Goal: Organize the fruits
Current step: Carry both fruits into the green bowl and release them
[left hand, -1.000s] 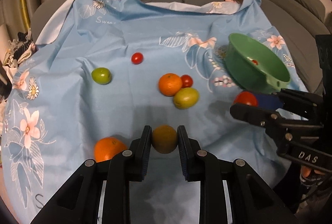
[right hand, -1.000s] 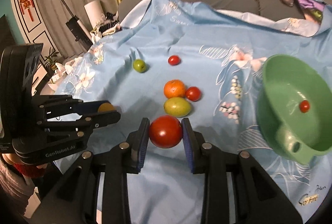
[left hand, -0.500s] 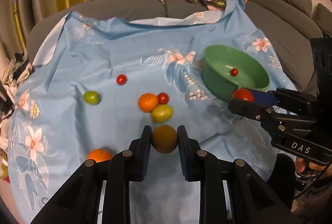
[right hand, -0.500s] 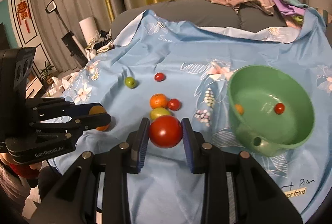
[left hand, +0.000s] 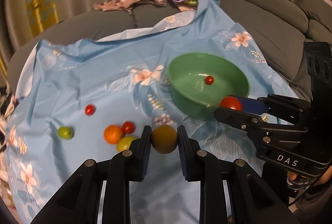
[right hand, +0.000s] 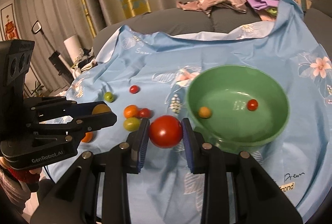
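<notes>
Two fruits in the air at once, both aimed at the same green bowl (right hand: 238,136) on the blue floral cloth (right hand: 228,62) draped over the sofa.

Right gripper (right hand: 165,131): fingers closed on a large red tomato (right hand: 165,131), held just beside the bowl's near rim, not yet over the hollow. Left gripper (left hand: 164,139): fingers clamped on a brownish round fruit (left hand: 164,139), hanging above the cloth, near the bowl but short of it. Already in the bowl: a small red tomato (right hand: 252,104) and a small orange fruit (right hand: 204,112).

Likely trouble, judged from this layout:
- Collision of the two grippers over the bowl if brought in together, since both approach from the near side.
- Bowl resting on soft, wrinkled cloth over cushions: probably easy to tip or shove with a knock on the rim.
- Release too early, before clearing the rim: tomato down onto the sloping cloth and rolling off.
- Release from too high: heavy tomato landing on the small fruits, bruising or bouncing them out.
- Round, smooth fruit gripped at two narrow contacts only: possible slip or rotation under a quick swing.
- Too hard a squeeze on the ripe tomato: split skin.

Still out on the cloth: an orange (left hand: 113,134), another small red tomato (left hand: 128,127), a yellow-green fruit (left hand: 124,143), a green fruit (left hand: 65,132), a lone cherry tomato (left hand: 89,109).
</notes>
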